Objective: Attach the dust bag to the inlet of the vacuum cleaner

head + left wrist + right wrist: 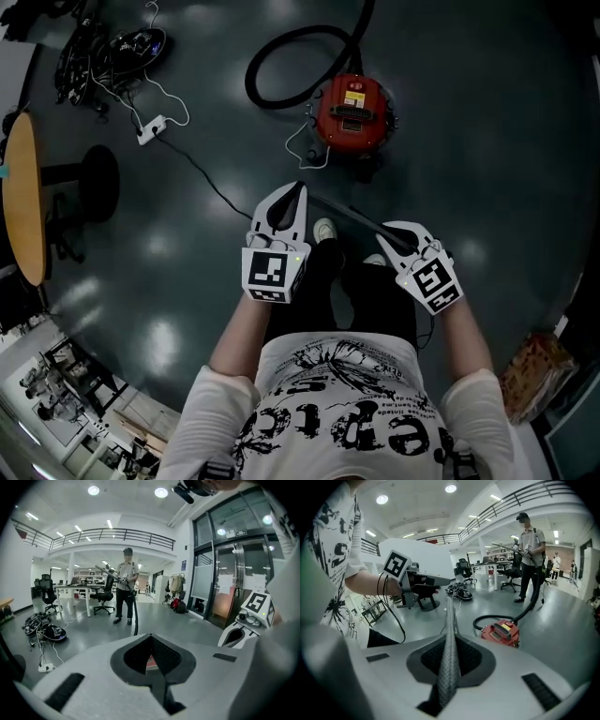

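Standing on the glossy dark floor [487,141] ahead of the person's feet, the vacuum cleaner [354,111] lay forward of both grippers and below them, well apart from each. In the head view the tip of the left gripper [296,195] was slightly nearer to the machine, but the dust bag [352,214] was in the right gripper [392,234].

The right jaws were pinching the bag near its one end. Its long axis ran across the person's body, from those jaws toward the tip of the left gripper. From above it showed only as a thin dark line, because it was turned on its edge. Whether its far end touched the left gripper I could not tell. In the right gripper view the dust bag [449,663] rose between the jaws as a flat grey sheet with a fine dimpled texture. It looked like a thin, soft fabric.

The left gripper [151,638] had its jaws pressed together, and its own view showed no bag between them.

The vacuum cleaner [501,632] was a round red canister, probably of hard plastic, with a dark grille and a yellow label on top. A thick black hose [281,58] curled away from it in a loop. The inlet itself could not be made out. In my judgement, the bag had to travel forward and down to reach it.
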`<state>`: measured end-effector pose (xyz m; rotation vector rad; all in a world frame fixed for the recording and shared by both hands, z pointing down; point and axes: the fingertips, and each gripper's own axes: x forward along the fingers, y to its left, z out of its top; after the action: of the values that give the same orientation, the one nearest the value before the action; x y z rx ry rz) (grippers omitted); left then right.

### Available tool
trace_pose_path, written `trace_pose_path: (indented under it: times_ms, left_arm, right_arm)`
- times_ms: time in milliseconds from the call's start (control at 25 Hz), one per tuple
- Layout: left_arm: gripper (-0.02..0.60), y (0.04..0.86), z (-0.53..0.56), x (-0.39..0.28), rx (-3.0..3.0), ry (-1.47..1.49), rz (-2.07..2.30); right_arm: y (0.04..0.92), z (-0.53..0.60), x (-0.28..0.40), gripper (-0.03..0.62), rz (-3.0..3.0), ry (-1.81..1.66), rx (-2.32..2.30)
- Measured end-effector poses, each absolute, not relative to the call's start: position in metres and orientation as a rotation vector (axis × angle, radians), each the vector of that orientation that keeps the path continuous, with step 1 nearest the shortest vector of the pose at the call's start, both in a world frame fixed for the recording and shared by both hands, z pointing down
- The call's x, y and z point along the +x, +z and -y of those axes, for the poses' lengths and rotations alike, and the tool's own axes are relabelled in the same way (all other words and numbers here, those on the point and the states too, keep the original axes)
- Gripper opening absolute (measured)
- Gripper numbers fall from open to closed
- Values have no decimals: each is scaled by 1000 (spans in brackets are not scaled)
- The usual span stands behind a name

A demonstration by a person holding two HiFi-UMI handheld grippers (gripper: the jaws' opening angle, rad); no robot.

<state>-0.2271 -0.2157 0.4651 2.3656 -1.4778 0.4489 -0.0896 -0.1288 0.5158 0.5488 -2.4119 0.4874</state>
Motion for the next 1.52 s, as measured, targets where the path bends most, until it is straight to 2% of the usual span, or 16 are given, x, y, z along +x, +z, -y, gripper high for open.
trace_pose_path:
  times_ms: [280, 480, 680, 800, 880, 1000, 1160, 1280, 1520]
  left_arm:
    - [3, 603, 249, -230, 2298, 498, 1604]
    - [3, 690, 261, -218, 2343, 429, 1621]
    - [3, 747, 269, -201, 2498, 352, 1551]
    - [3, 753, 282, -190, 2708, 390, 1497]
    - [75, 751, 297, -182, 2844, 482, 1421]
    - [99, 755, 323, -170, 2960, 695, 1259]
    - [220, 786, 358, -166, 3025, 1113, 1000]
    - [227, 791, 382, -160, 3087, 1357, 871]
    - [227, 812, 413, -138, 3065, 1524, 614]
  right_arm:
    - [645, 140, -77, 23, 2482, 373, 502]
    - [730, 142, -68, 23, 2506, 248, 486]
    - [810, 158, -61, 23, 2475, 80, 477]
    - [834, 163, -62, 23, 2479, 41, 459]
    - [839, 169, -64, 23, 2502, 55, 474]
    - [840, 176, -65, 23, 2520, 102, 488]
    - [844, 180, -69, 23, 2502, 81, 442]
    - [844, 182, -71, 23, 2476, 50, 428]
    - [847, 181, -77, 23, 2463, 91, 396]
